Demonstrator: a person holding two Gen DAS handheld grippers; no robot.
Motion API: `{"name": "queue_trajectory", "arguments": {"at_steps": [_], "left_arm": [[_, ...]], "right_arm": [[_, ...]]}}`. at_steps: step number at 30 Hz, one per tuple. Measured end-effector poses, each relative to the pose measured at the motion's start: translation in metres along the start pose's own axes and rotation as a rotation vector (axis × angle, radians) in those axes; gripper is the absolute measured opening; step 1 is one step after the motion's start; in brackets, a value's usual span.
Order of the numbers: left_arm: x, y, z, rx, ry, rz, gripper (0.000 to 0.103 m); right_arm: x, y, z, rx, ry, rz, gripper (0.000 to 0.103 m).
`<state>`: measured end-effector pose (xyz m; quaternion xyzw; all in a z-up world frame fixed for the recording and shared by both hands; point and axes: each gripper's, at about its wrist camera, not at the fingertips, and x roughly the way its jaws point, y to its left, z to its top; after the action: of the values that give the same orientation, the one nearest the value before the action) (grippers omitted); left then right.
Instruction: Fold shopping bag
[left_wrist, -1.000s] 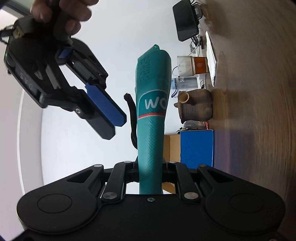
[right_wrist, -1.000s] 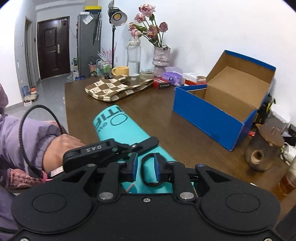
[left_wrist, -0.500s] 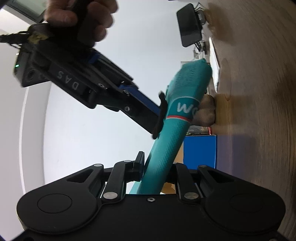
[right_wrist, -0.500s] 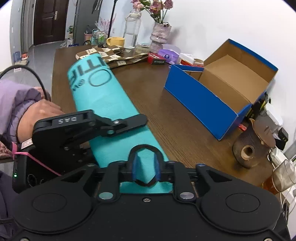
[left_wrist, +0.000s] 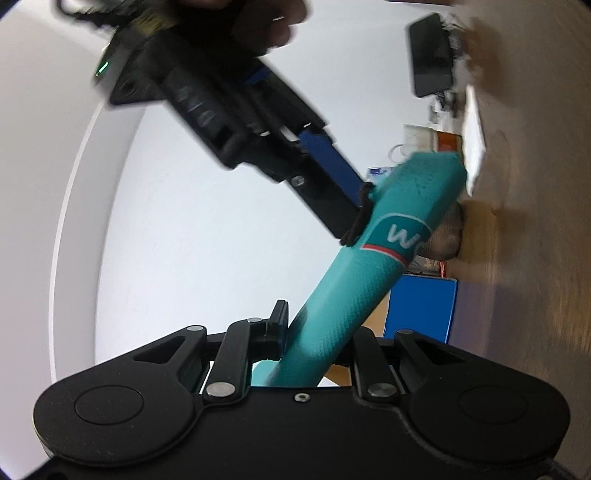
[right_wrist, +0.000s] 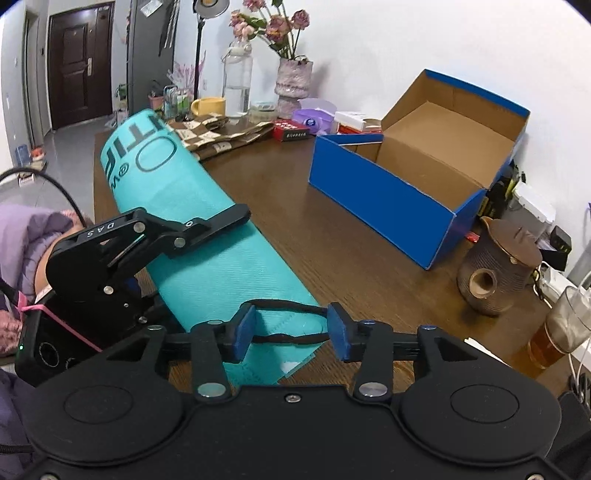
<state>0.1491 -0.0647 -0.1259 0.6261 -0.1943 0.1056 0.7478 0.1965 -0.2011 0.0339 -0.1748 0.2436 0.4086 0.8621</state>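
The teal shopping bag (right_wrist: 207, 236) is folded into a long narrow strip held above the wooden table (right_wrist: 351, 258). My left gripper (left_wrist: 317, 343) is shut on the bag (left_wrist: 369, 269) near one end, and it also shows in the right wrist view, clamped across the strip (right_wrist: 147, 240). My right gripper (right_wrist: 291, 328) is at the bag's near end, its jaws opening. A black elastic loop (right_wrist: 288, 304) is stretched around the outside of its blue pads (right_wrist: 243, 330). The bag's end lies under and between them, not pressed. The left wrist view shows the right gripper (left_wrist: 343, 195) touching the loop (left_wrist: 360, 218).
An open blue cardboard box (right_wrist: 417, 206) stands on the table to the right. Beside it are a brown ceramic pot (right_wrist: 495, 273) and a glass of tea (right_wrist: 557, 332). At the back lie a checkered cloth (right_wrist: 221, 136), a yellow mug (right_wrist: 208, 107) and a vase of flowers (right_wrist: 291, 85).
The right gripper's jaws have spread apart, stretching the black loop wide. It has closed in on the bag's end, and the bag has tilted in the left wrist view.
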Motion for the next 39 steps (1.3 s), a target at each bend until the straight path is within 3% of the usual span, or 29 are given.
{"name": "queue_trajectory", "arguments": {"at_steps": [4, 7, 12, 14, 16, 19, 25, 30, 33, 39], "left_arm": [[0.002, 0.007, 0.002, -0.058, 0.011, 0.035, 0.015], [0.004, 0.013, 0.004, -0.095, 0.030, 0.018, 0.015], [0.010, 0.022, 0.007, -0.161, 0.100, -0.128, 0.015], [0.012, 0.025, 0.010, -0.189, 0.123, -0.185, 0.015], [0.014, 0.028, 0.013, -0.209, 0.137, -0.234, 0.015], [0.013, 0.028, 0.016, -0.221, 0.160, -0.291, 0.015], [0.008, 0.017, 0.016, -0.147, 0.150, -0.298, 0.015], [0.008, 0.003, 0.012, -0.003, 0.105, -0.254, 0.015], [0.010, 0.002, 0.013, -0.005, 0.106, -0.268, 0.015], [0.008, -0.004, 0.012, 0.000, 0.071, -0.298, 0.015]], "right_arm": [[-0.006, -0.012, -0.004, 0.095, -0.046, 0.039, 0.055], [-0.008, -0.017, -0.006, 0.117, -0.083, 0.058, 0.056], [-0.014, 0.002, -0.008, -0.044, -0.151, -0.133, 0.056], [-0.016, 0.007, -0.009, -0.089, -0.174, -0.160, 0.051], [-0.017, 0.007, -0.006, -0.094, -0.170, -0.136, 0.013], [-0.015, 0.007, -0.001, -0.114, -0.153, -0.130, 0.013], [-0.019, 0.013, 0.009, -0.134, -0.159, -0.111, 0.015], [-0.020, 0.027, 0.012, -0.173, -0.132, -0.055, 0.014], [-0.009, 0.037, 0.009, -0.219, -0.074, -0.030, 0.008], [0.008, 0.040, 0.003, -0.248, 0.022, 0.011, 0.005]]}}
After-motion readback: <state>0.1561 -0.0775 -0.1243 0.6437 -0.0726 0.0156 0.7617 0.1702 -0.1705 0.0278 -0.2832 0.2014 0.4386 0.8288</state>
